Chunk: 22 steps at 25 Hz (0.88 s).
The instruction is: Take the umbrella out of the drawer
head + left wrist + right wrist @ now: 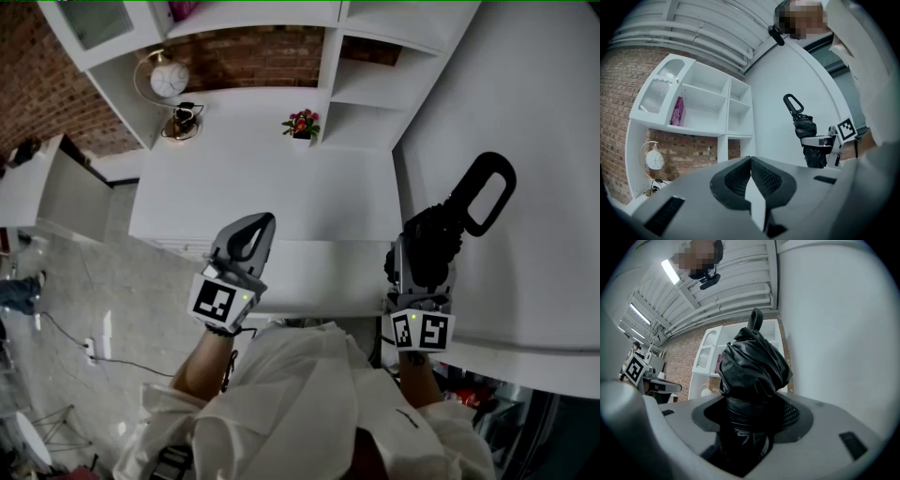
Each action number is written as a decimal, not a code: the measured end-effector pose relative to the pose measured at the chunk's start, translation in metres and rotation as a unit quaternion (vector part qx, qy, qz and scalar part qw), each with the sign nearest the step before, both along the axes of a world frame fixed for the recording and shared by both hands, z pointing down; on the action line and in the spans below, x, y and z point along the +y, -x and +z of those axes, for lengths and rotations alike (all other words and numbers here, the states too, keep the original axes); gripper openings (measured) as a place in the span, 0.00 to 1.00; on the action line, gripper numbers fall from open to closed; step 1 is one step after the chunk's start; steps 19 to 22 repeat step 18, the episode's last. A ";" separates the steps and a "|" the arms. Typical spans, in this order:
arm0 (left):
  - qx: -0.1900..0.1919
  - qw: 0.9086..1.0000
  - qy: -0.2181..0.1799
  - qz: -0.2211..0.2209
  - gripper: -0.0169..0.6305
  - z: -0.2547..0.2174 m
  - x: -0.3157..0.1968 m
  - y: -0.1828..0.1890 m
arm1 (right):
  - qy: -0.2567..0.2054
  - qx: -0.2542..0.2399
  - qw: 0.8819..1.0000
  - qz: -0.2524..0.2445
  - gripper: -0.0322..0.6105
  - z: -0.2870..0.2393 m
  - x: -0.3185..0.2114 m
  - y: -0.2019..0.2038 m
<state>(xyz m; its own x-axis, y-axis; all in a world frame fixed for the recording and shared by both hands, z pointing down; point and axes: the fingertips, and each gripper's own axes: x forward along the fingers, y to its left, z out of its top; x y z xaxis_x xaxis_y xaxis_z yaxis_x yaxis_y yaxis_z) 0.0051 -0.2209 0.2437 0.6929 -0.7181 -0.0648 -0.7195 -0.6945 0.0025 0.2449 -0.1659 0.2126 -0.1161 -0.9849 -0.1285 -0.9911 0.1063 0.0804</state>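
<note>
- The right claw [749, 414] is clamped round the folded black umbrella [436, 234], its pads pressed into the bunched fabric partway along it.
- The left claw [246, 239] has its jaws together on nothing. It sits a little left of the potted flowers [301, 124] and nearer the person, over the front edge of the white surface [234, 187].
- The umbrella is held in the air, right of the potted flowers and nearer the person. No drawer shows, so it looks already out.
- The hold is on soft cloth, so the umbrella may slide down through the pads. Its loop handle [489, 192] could also knock the tall white panel [525, 112] right of the flowers.
- The umbrella's long axis stands near upright, with the loop handle on top and the other end below the jaws.
</note>
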 end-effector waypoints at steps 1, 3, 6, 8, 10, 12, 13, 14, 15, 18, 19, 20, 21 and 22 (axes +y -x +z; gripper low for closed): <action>0.000 1.000 0.001 0.000 0.07 0.000 0.000 0.000 | 0.000 0.001 1.000 0.000 0.48 0.000 0.000 0.000; 0.001 1.000 0.000 -0.001 0.07 0.000 -0.001 0.000 | 0.001 0.003 1.000 -0.001 0.48 0.001 0.000 0.001; 0.000 1.000 -0.002 0.001 0.07 -0.001 -0.002 -0.001 | 0.002 0.003 1.000 -0.003 0.48 0.001 -0.001 0.002; 0.000 1.000 -0.002 0.003 0.07 -0.001 -0.002 -0.002 | 0.003 0.004 1.000 -0.005 0.48 0.000 -0.001 0.002; -0.001 1.000 -0.001 0.003 0.07 0.000 -0.002 -0.003 | 0.003 0.006 1.000 -0.005 0.48 0.000 -0.001 0.002; 0.000 1.000 0.001 0.004 0.07 0.001 -0.002 -0.004 | 0.003 0.006 1.000 -0.004 0.48 0.001 -0.001 0.001; 0.000 1.000 0.001 0.004 0.07 0.002 -0.003 -0.004 | 0.004 0.006 1.000 -0.004 0.48 0.001 -0.001 0.001; 0.000 1.000 0.001 0.005 0.07 0.002 -0.003 -0.004 | 0.004 0.005 1.000 -0.004 0.48 0.002 -0.002 0.001; -0.001 1.000 0.001 0.005 0.07 0.002 -0.004 -0.004 | 0.004 0.005 1.000 -0.004 0.48 0.002 -0.002 0.001; -0.001 1.000 0.002 0.005 0.07 0.002 -0.005 -0.006 | 0.004 0.006 1.000 -0.004 0.48 0.002 -0.004 0.001; -0.001 1.000 0.002 0.005 0.07 0.002 -0.005 -0.006 | 0.004 0.006 1.000 -0.004 0.48 0.002 -0.004 0.001; -0.001 1.000 0.002 0.005 0.07 0.002 -0.005 -0.006 | 0.004 0.006 1.000 -0.004 0.48 0.002 -0.004 0.001; -0.001 1.000 0.002 0.005 0.07 0.002 -0.005 -0.006 | 0.004 0.006 1.000 -0.004 0.48 0.002 -0.004 0.001; -0.001 1.000 0.002 0.005 0.07 0.002 -0.005 -0.006 | 0.004 0.006 1.000 -0.004 0.48 0.002 -0.004 0.001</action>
